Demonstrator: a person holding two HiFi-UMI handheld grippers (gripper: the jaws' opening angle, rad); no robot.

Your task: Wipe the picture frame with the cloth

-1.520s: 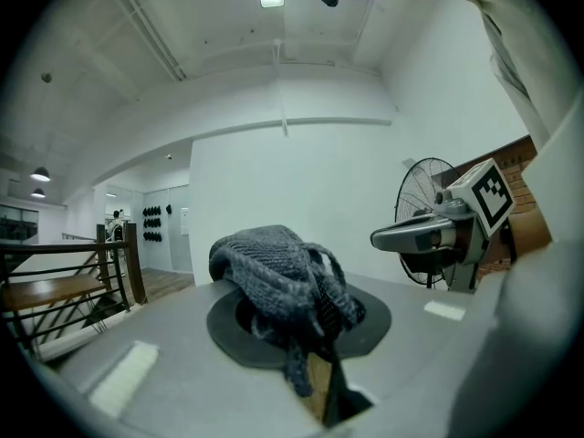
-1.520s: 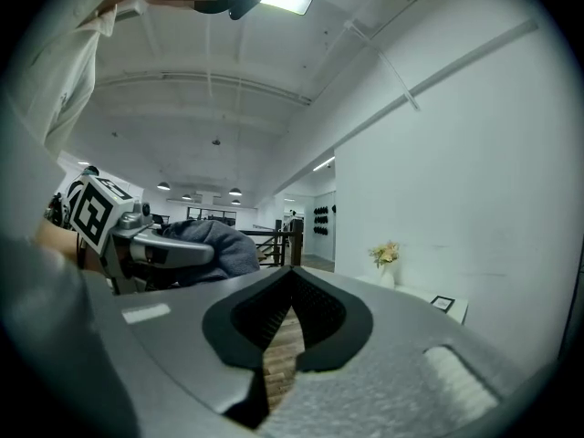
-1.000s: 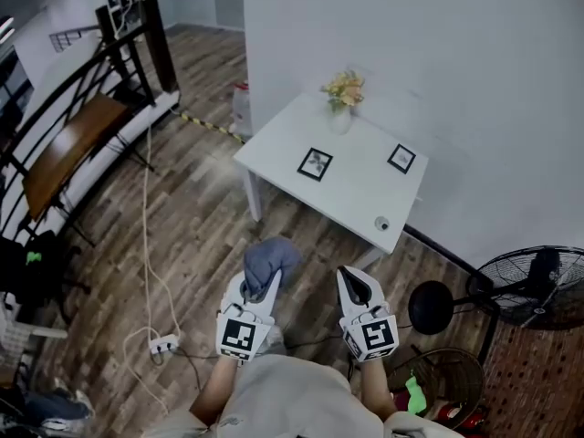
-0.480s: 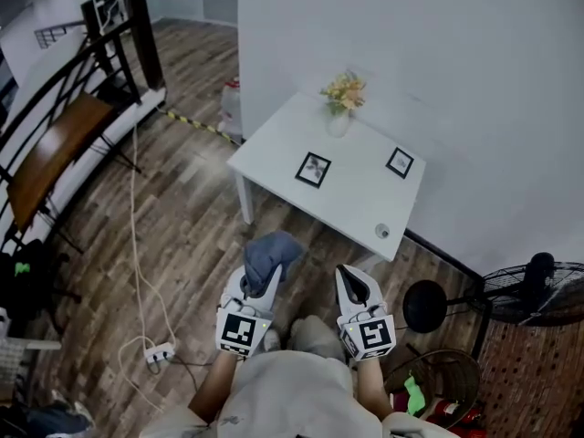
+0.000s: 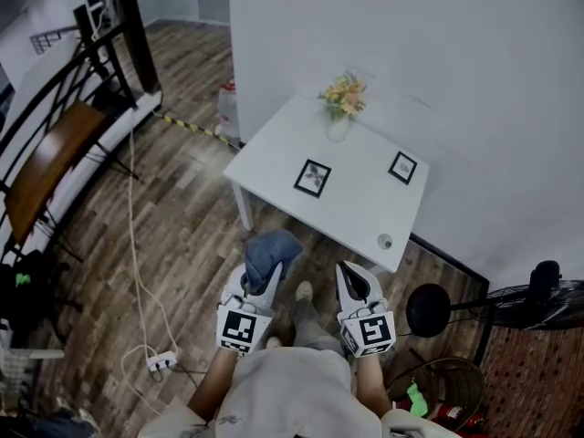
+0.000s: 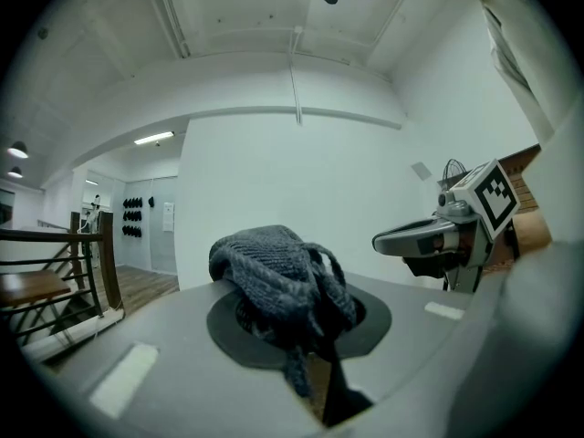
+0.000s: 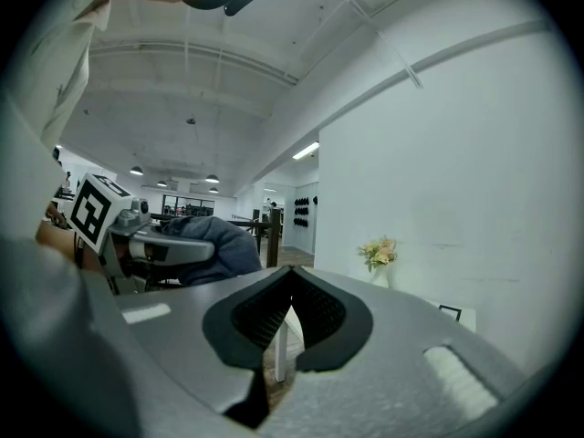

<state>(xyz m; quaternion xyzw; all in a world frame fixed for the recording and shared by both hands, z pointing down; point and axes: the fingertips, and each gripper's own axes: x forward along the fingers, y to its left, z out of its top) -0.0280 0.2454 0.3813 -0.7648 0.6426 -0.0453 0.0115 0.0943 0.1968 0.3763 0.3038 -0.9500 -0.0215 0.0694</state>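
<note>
- Left gripper [image 5: 263, 283] is clamped on the grey knitted cloth [image 5: 271, 252]. The left gripper view shows the cloth bunched over the pads with a strand hanging down into the slot between the jaws.
- Right gripper [image 5: 357, 286] is pressed together with nothing in it. Its own view shows the ribbed pads meeting on empty air.
- Both grippers are held over the wood floor, near the white table [image 5: 358, 210] but not yet above it, so this looks like the approach stage, with no wiping begun.
- At the table's far edge stands a vase of flowers [image 5: 342, 103]. A good path comes in low from the near side and stays well away from it.
- Two small dark picture frames lie flat on the top, the nearer frame [image 5: 313, 178] toward the left and the farther frame [image 5: 402, 167] toward the right, well apart. I cannot tell which one the task means, though the nearer frame is the easier reach.
- To wipe well, I would present the loose bulk of the cloth downward rather than the jaw tips. The light frame will probably slide, so the shut right gripper could press on a corner to steady it.
- A small round object [image 5: 385, 241] sits near the table's front corner, and the right gripper should pass clear of it.
</note>
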